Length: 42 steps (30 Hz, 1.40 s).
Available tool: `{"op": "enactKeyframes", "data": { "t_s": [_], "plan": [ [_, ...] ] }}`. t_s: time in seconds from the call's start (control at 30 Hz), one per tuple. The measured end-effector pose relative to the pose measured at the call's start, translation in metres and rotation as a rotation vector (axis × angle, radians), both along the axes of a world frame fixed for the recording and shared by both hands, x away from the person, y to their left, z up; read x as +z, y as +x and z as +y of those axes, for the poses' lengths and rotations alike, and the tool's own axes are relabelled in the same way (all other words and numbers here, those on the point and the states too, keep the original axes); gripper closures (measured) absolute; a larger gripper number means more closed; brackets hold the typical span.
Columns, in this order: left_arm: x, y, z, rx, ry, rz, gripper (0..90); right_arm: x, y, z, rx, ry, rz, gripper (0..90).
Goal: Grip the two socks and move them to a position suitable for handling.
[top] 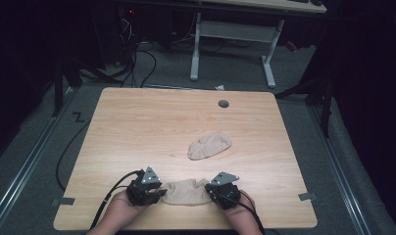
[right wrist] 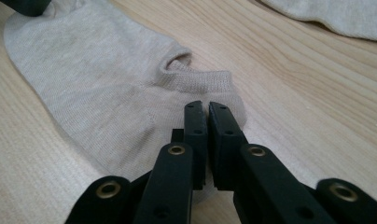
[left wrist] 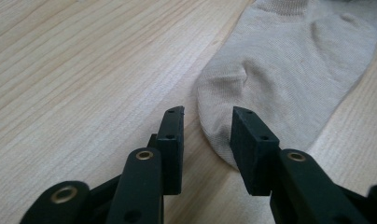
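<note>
A beige ankle sock (top: 188, 192) lies flat near the table's front edge, between my two grippers. My left gripper (top: 159, 193) stands open at its toe end. In the left gripper view the jaws (left wrist: 207, 116) straddle the rounded tip of the sock (left wrist: 289, 60), which rests on the wood. My right gripper (top: 211, 192) is at the cuff end. Its jaws (right wrist: 207, 109) are shut on the edge of the sock (right wrist: 98, 79) just below the ribbed cuff, with only a thin slit between them. A second beige sock (top: 209, 146) lies loosely bunched near the table's middle.
The light wooden table (top: 137, 127) has a round cable hole (top: 223, 104) near its far edge. The second sock (right wrist: 336, 14) lies just beyond the right gripper. A white-legged desk (top: 235, 29) and cables stand on the floor behind. Both forearms rest at the front edge.
</note>
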State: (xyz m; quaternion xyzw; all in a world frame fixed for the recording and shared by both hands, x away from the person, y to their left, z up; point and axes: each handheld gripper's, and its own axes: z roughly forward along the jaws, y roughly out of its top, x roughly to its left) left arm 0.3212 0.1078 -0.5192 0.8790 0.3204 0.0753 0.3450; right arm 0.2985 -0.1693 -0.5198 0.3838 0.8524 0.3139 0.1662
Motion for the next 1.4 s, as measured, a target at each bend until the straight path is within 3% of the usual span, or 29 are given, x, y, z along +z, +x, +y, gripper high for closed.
{"op": "enactKeyframes", "data": {
  "t_s": [0.07,0.1,0.17,0.23,0.27,0.3,0.37,0.43,0.53,0.57,0.63,0.73,0.8,0.83,0.87,0.97,1.0,1.13,1.3,1.4],
  "plan": [
    [0.003,0.0,0.003,-0.001,0.012,-0.04,62.9,0.004,-0.004,0.001,0.007,0.017,-0.017,83.0],
    [0.003,0.0,0.003,-0.001,0.012,-0.04,61.5,0.004,-0.004,0.001,0.007,0.017,-0.017,83.0],
    [0.009,-0.002,0.011,0.019,-0.009,-0.071,60.3,0.008,-0.004,0.0,-0.002,0.035,-0.036,80.2],
    [0.019,-0.007,0.027,0.058,-0.044,-0.127,57.5,0.011,0.001,0.0,-0.023,0.055,-0.061,73.7],
    [0.019,-0.007,0.027,0.058,-0.044,-0.127,55.5,0.011,0.001,0.0,-0.023,0.055,-0.061,73.7],
    [0.022,-0.009,0.038,0.093,-0.057,-0.157,53.9,0.011,0.007,0.0,-0.035,0.06,-0.069,69.0],
    [0.023,-0.009,0.048,0.131,-0.074,-0.171,51.2,0.012,0.014,0.002,-0.046,0.055,-0.088,64.4],
    [0.023,-0.004,0.055,0.161,-0.109,-0.147,49.0,0.015,0.022,0.006,-0.051,0.042,-0.112,59.2],
    [0.019,0.005,0.063,0.164,-0.156,-0.093,43.1,0.021,0.039,0.013,-0.068,0.033,-0.132,56.4],
    [0.019,0.005,0.063,0.164,-0.156,-0.093,41.7,0.021,0.039,0.013,-0.068,0.033,-0.132,56.4],
    [0.016,0.009,0.067,0.172,-0.14,-0.093,40.0,0.024,0.058,0.024,-0.081,0.008,-0.123,54.3],
    [0.016,0.01,0.069,0.183,-0.158,-0.095,39.5,0.024,0.071,0.033,-0.088,-0.003,-0.102,53.7],
    [0.019,0.011,0.07,0.194,-0.178,-0.105,39.0,0.02,0.088,0.046,-0.092,-0.041,-0.078,52.5],
    [0.019,0.011,0.07,0.194,-0.178,-0.105,39.0,0.02,0.088,0.046,-0.092,-0.041,-0.078,52.5],
    [0.02,0.01,0.07,0.191,-0.185,-0.107,39.0,0.018,0.101,0.052,-0.102,-0.049,-0.061,52.5],
    [0.021,0.01,0.071,0.194,-0.187,-0.113,39.1,0.017,0.109,0.055,-0.108,-0.055,-0.049,52.5],
    [0.02,0.012,0.071,0.199,-0.189,-0.116,39.1,0.015,0.118,0.058,-0.11,-0.064,-0.036,52.2],
    [0.018,0.016,0.071,0.205,-0.193,-0.084,38.2,0.014,0.131,0.06,-0.118,-0.061,0.017,49.4],
    [0.02,0.015,0.071,0.208,-0.204,-0.095,38.1,0.011,0.138,0.06,-0.128,-0.067,0.035,48.8],
    [0.019,0.015,0.071,0.203,-0.199,-0.083,38.1,0.009,0.14,0.059,-0.125,-0.068,0.042,47.3]
  ]
}}
